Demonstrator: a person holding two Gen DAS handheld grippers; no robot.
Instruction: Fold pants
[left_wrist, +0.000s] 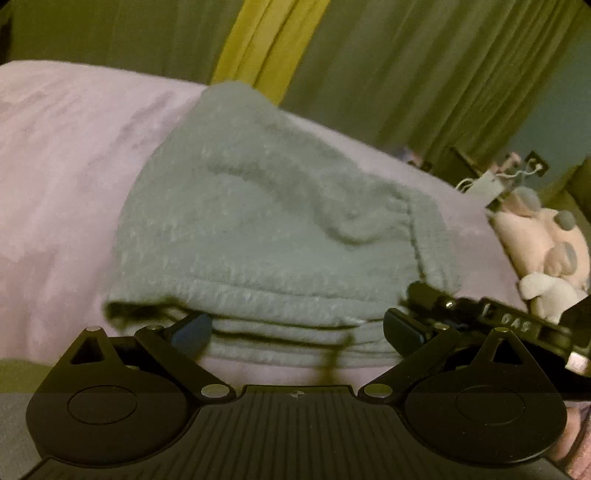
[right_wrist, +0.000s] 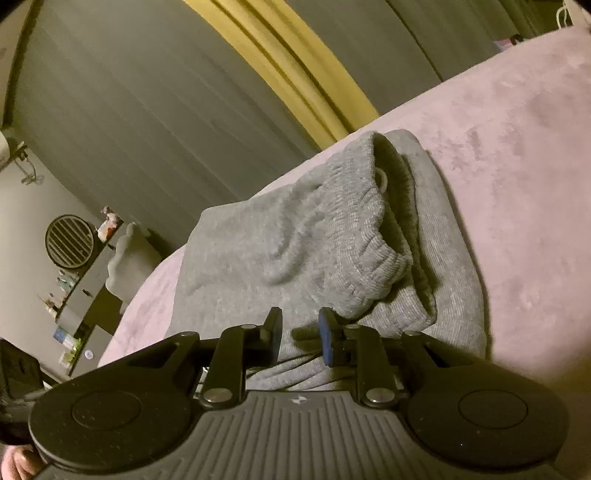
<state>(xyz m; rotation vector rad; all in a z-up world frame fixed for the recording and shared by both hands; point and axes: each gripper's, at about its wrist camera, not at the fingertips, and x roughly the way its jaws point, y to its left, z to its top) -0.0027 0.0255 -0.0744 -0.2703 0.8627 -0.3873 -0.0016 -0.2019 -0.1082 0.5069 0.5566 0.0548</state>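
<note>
Grey knit pants (left_wrist: 258, 221) lie folded in a thick stack on a pink blanket (left_wrist: 55, 166). My left gripper (left_wrist: 297, 328) is open wide, and its two fingers flank the near folded edge of the stack without pressing on it. Part of the other gripper's black frame (left_wrist: 498, 314) shows at the stack's right corner. In the right wrist view the pants (right_wrist: 258, 251) show their ribbed waistband (right_wrist: 369, 229) folded on top. My right gripper (right_wrist: 300, 328) hovers over the near fabric, its jaws a narrow gap apart with nothing pinched between them.
A pink plush toy (left_wrist: 546, 240) lies at the blanket's right edge. Grey-green curtains (left_wrist: 406, 74) with a yellow strip (left_wrist: 266, 44) hang behind the bed. A shelf with a round black fan (right_wrist: 68, 240) and small items stands off the left side.
</note>
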